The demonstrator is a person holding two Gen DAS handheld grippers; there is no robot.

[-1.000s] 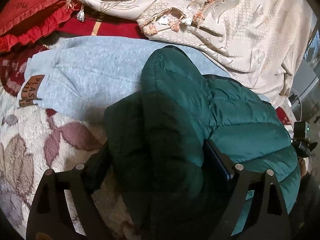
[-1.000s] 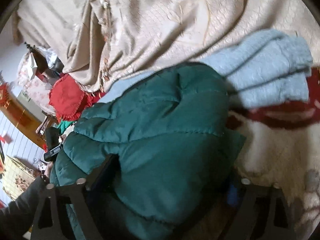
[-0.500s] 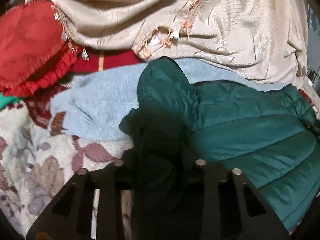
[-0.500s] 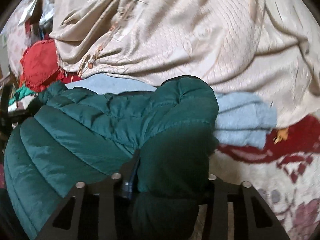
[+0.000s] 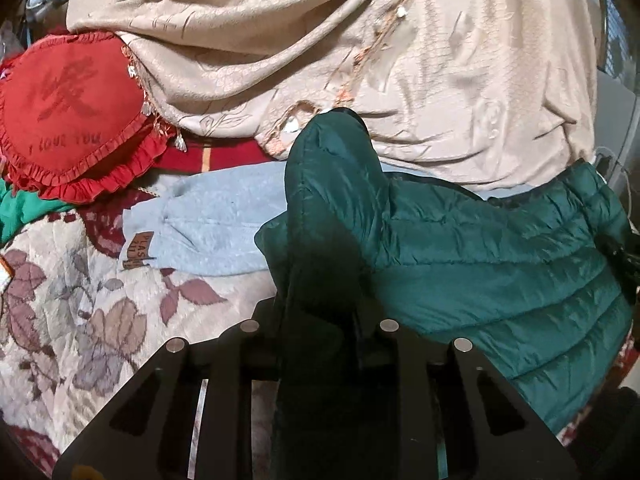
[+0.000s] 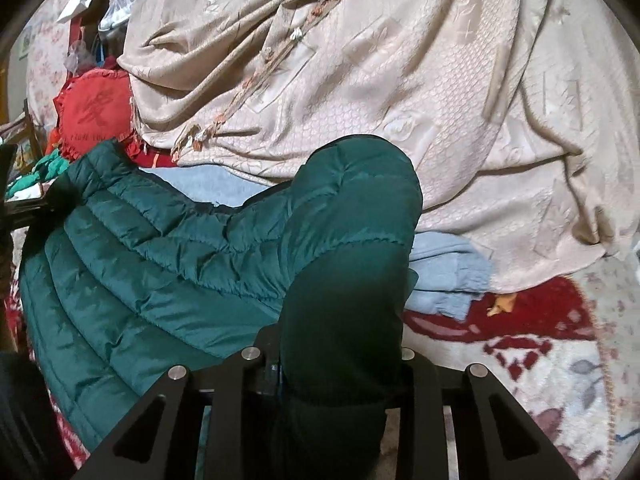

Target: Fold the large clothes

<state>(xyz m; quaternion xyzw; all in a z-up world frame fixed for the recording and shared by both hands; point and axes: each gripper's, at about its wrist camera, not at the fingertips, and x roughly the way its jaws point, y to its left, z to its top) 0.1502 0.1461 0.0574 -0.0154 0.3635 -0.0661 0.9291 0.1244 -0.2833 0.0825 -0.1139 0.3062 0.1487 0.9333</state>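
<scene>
Both grippers (image 5: 320, 332) (image 6: 332, 360) closed further, clamping green jacket (image 5: 500, 264).

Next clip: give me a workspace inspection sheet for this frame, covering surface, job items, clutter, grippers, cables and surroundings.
Surface: floral cream-and-red blanket, wrinkled.
Job's things: dark green quilted puffer jacket, partly lifted, its ends bunched in both grippers; it overlaps a light blue fleece garment lying flat.
Clutter: red heart-shaped frilled cushion; crumpled beige embossed bedspread with fringe; green cloth at the left edge.
Grippers: left gripper shut on jacket fabric; right gripper likewise.
Cables: thin pale cord at the far right edge of the left view, unclear.
Surroundings: cluttered corner beyond the cushion, too blurred to identify.
</scene>
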